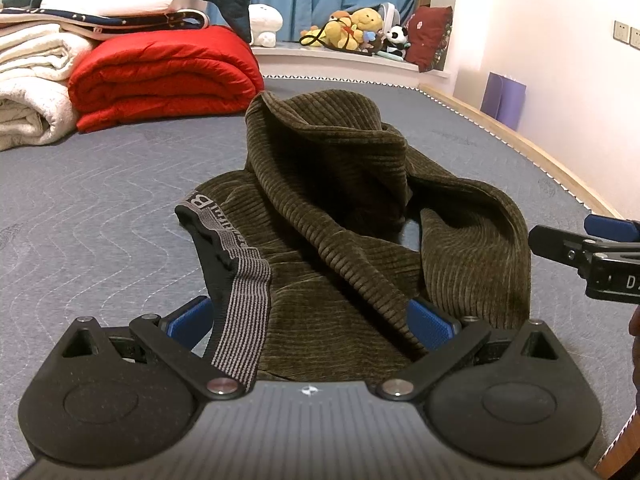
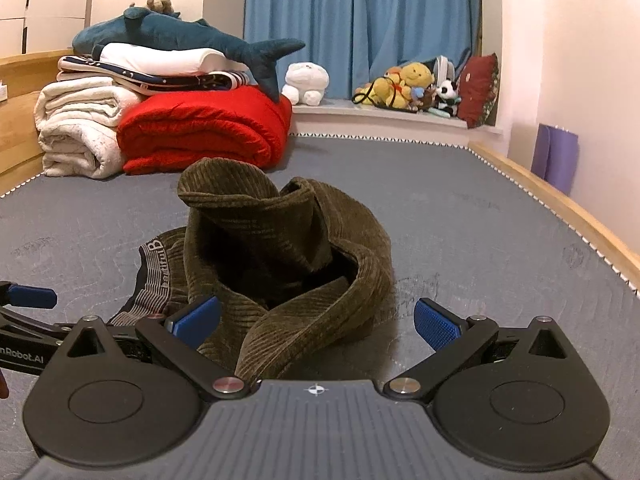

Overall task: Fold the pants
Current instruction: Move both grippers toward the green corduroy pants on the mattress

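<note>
— Where are the pants [image 1: 352, 216]?

— Bunched in a heap on the near part of the grey mattress [image 1: 100, 208], waistband [image 1: 236, 280] to the left, a red quilt [image 1: 164, 76] and white blankets [image 2: 80, 128] far behind.

— And the left gripper [image 1: 312, 324]?

— Spread wide, with cloth lying between its blue pads [image 1: 434, 326]; it may be touching, hard to say.

— The right gripper [image 2: 316, 320]?

— Also wide, just beside the right edge of the heap, holding nothing.

Open grey mattress [image 2: 480, 240] is being left free right of the crumpled corduroy pants [image 2: 288, 248]; the far-left corner is being blocked by a red quilt [image 2: 204, 136] and folded white blankets [image 2: 80, 128].
</note>
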Motion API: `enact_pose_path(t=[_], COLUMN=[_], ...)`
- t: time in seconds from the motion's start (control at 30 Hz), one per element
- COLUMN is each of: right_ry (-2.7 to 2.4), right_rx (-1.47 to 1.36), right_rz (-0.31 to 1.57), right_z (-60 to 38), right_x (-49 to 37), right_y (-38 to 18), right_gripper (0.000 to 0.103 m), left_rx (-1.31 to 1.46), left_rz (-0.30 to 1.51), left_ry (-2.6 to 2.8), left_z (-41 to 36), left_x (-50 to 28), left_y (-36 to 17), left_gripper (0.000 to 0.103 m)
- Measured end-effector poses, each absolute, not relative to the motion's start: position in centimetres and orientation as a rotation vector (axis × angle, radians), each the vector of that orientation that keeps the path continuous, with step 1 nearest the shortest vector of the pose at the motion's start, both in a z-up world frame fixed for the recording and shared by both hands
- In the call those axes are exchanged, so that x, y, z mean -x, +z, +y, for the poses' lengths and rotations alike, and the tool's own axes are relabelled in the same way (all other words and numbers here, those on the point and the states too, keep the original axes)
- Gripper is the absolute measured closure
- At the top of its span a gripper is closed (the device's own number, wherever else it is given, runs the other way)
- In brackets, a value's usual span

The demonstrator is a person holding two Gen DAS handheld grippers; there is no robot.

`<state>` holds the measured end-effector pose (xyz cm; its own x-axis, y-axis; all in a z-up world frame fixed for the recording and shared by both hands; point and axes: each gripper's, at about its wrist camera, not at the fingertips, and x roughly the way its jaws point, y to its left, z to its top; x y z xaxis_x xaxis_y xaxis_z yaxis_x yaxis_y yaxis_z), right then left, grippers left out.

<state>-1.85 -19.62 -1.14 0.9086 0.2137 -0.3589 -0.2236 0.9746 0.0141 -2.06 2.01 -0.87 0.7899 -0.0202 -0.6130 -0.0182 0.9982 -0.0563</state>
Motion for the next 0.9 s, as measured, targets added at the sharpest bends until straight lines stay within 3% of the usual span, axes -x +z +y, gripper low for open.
enact_pose_path(t=[0.9], right_ry=[0.206], right_rx=[0.018], right_rz=[0.392], right_z=[-19.97], right_x=[1.63], right_y=[-1.52], right_gripper=[0.001], left_rx=[0.064], left_rz=[0.657], left_ry=[-0.002], left_z=[2.21], left_x=[2.17], left_y=[-0.55], left_gripper=[0.000])
